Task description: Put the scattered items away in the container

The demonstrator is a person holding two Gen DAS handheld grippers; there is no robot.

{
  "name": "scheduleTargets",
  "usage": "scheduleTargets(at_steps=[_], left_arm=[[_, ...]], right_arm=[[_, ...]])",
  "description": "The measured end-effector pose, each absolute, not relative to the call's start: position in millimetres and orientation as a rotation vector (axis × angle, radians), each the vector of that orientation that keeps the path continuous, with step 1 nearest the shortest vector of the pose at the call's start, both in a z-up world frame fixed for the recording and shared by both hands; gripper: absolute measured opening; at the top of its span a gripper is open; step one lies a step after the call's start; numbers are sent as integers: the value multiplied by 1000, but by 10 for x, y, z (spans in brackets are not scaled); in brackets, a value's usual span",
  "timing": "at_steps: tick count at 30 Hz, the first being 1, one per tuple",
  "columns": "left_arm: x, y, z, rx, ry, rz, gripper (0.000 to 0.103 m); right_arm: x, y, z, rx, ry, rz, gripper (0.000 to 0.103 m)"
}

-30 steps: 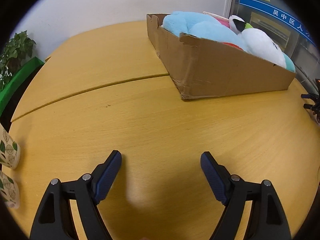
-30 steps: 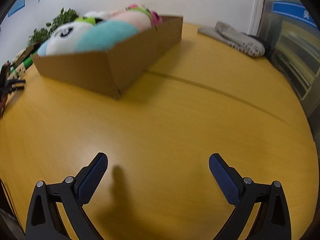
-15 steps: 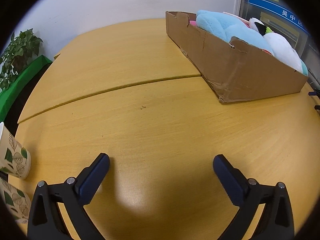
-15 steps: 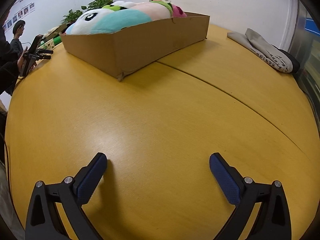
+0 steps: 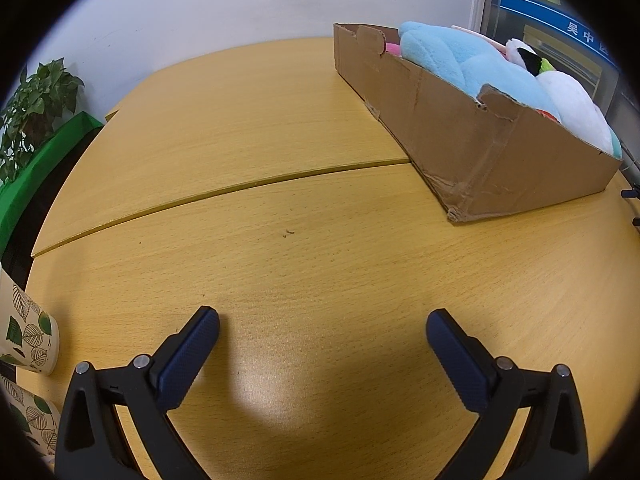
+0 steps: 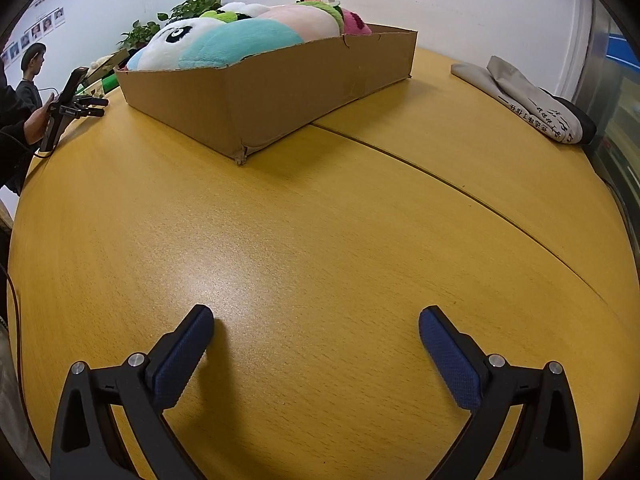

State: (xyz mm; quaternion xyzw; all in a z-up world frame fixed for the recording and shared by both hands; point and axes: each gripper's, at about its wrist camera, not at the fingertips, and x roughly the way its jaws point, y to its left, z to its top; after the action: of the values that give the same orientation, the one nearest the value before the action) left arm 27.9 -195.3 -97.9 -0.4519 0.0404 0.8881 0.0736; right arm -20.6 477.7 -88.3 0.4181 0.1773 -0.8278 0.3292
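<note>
A long cardboard box stands on the yellow wooden table, at the far right of the left wrist view, and at the far left-centre of the right wrist view. It is piled with plush toys: a light blue one, and a white and teal panda-like one beside a pink one. My left gripper is open and empty, low over bare table, well short of the box. My right gripper is open and empty, also over bare table.
Two leaf-printed paper cups stand at the table's left edge. A grey folded cloth lies at the far right. A person holding another gripper is at the left edge. Potted plants stand beyond the table.
Both grippers have drawn back from the box and turned slightly. The left jaws have opened wider. Nothing was picked up.
</note>
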Motion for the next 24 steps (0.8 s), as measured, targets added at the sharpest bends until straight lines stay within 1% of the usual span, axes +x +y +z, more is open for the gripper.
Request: scheduleTargets(at_steps=[20, 24], left_arm=[[1009, -1470, -909, -1365, 121, 2677, 103], [1115, -1310, -825, -1366, 123, 2678, 103]], right_arm=[[-219, 4760, -877, 1094, 462, -2170, 103], [-224, 4764, -875, 1094, 462, -2170, 103]])
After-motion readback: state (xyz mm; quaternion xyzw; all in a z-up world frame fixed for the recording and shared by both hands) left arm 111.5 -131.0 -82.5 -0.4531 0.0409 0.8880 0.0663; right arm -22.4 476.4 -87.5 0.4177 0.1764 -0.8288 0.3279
